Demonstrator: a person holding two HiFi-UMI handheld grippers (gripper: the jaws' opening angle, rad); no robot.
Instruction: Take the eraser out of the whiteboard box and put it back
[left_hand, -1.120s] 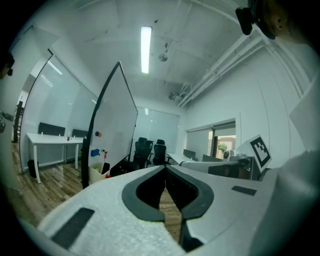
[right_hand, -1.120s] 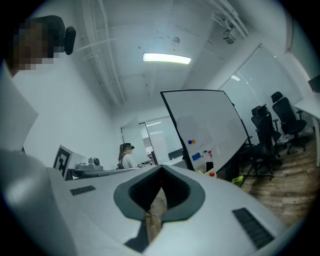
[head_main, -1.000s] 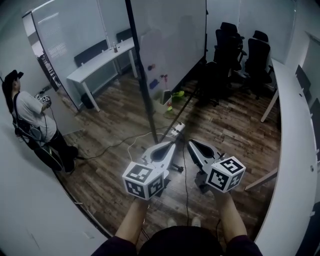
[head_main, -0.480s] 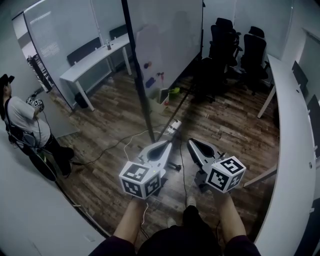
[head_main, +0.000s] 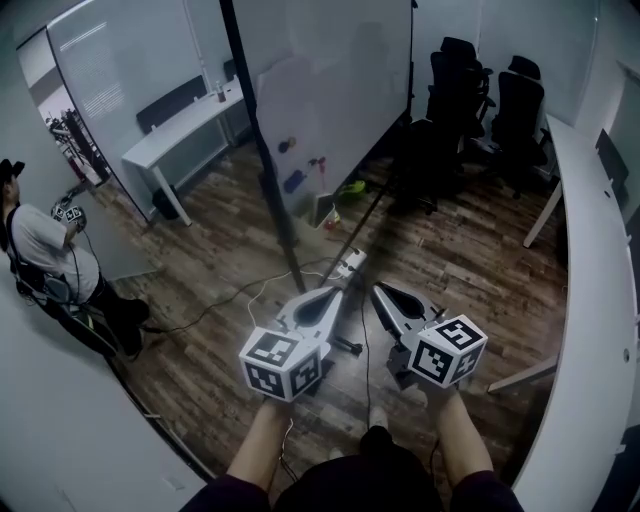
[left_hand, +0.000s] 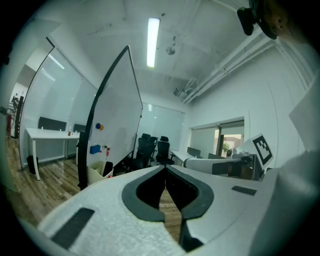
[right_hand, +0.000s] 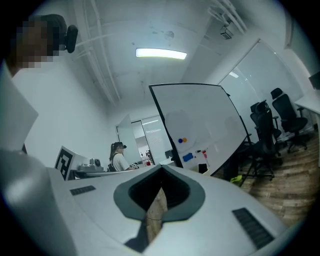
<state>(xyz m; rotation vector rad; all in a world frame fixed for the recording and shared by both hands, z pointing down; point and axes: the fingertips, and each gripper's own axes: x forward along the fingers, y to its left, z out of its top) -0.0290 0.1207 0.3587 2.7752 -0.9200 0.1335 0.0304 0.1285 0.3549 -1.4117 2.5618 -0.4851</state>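
Whiteboard box (head_main: 322, 209) sits below the whiteboard (head_main: 330, 80), beyond a power strip (head_main: 352, 261); left hand-held gripper (head_main: 329, 291) and right hand-held gripper (head_main: 378, 288) closed, empty.

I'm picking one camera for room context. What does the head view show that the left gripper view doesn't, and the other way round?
Only the head view: the wearer's forearms, a floor cable and a white power strip on the floor. Only the left gripper view: the ceiling light and pipes. Both: the whiteboard with a blue item on it, black chairs and the white desk.
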